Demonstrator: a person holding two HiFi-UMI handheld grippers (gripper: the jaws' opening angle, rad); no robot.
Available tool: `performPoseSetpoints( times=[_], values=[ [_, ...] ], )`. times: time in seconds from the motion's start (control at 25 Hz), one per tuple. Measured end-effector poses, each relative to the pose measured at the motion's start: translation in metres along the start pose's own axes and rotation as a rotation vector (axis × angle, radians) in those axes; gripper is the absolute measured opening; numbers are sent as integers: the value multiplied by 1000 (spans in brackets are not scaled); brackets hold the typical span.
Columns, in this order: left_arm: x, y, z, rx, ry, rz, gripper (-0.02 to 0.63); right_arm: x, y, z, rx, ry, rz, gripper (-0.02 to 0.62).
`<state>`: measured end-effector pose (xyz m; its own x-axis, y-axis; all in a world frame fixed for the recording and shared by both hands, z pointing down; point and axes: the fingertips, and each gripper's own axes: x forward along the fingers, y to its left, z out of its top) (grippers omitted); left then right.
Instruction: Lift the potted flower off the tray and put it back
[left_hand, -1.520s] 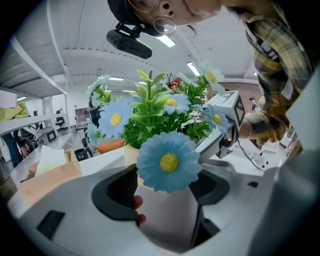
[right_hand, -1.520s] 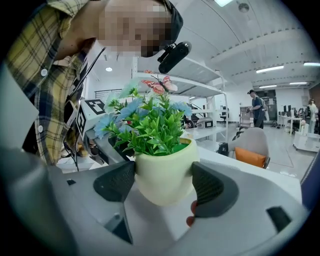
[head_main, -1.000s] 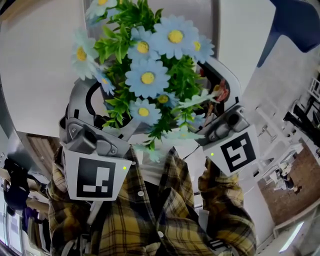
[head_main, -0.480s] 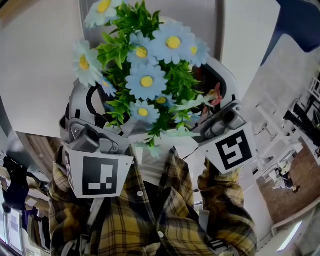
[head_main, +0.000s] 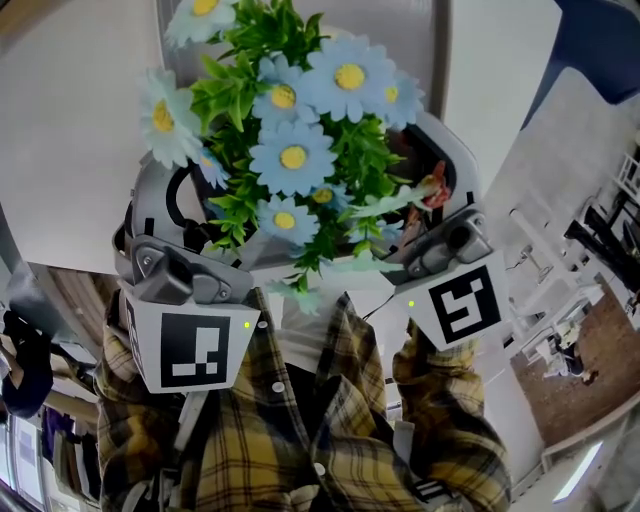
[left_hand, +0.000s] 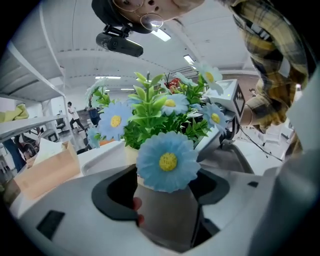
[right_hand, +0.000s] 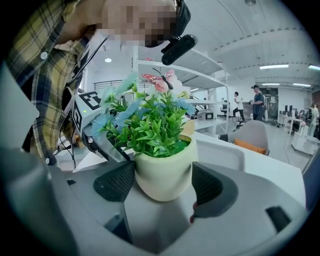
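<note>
The potted flower (head_main: 295, 155), blue daisies and green leaves with a pink butterfly, is held up in the air close under the head camera. Its cream pot (right_hand: 162, 170) sits between the dark pads of my right gripper (right_hand: 162, 182), which is shut on it. My left gripper (left_hand: 165, 200) is shut on the same pot (left_hand: 167, 220) from the opposite side, with a big daisy hanging in front. In the head view the left gripper (head_main: 190, 205) and right gripper (head_main: 435, 180) flank the bouquet. A white tray (right_hand: 225, 152) lies below and behind the pot.
The white table (head_main: 70, 150) spreads below. A tan box (left_hand: 47, 170) stands at the left of the tray rim (left_hand: 97, 155). A grey chair (right_hand: 252, 135) and distant people are beyond the table. The person's plaid shirt (head_main: 300, 430) fills the lower head view.
Almost nothing differs: the pot stays clamped between both grippers and the bouquet sways only slightly in the head view.
</note>
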<state>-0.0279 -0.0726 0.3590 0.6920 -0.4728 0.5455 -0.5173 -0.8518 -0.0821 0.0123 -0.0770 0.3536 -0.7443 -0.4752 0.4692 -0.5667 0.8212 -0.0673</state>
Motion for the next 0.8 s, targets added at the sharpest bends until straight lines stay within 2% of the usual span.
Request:
performPoseSetpoints(
  times=[0.32, 0.56, 0.8],
  values=[
    [-8, 4, -5, -5, 2, 35, 314, -14, -1, -6, 16, 22, -19, 351],
    [-21, -6, -8, -12, 16, 21, 313, -23, 5, -3, 25, 27, -22, 348],
    [-47, -19, 15, -84, -36, -5, 288, -47, 19, 8, 38, 41, -38, 250]
  ],
)
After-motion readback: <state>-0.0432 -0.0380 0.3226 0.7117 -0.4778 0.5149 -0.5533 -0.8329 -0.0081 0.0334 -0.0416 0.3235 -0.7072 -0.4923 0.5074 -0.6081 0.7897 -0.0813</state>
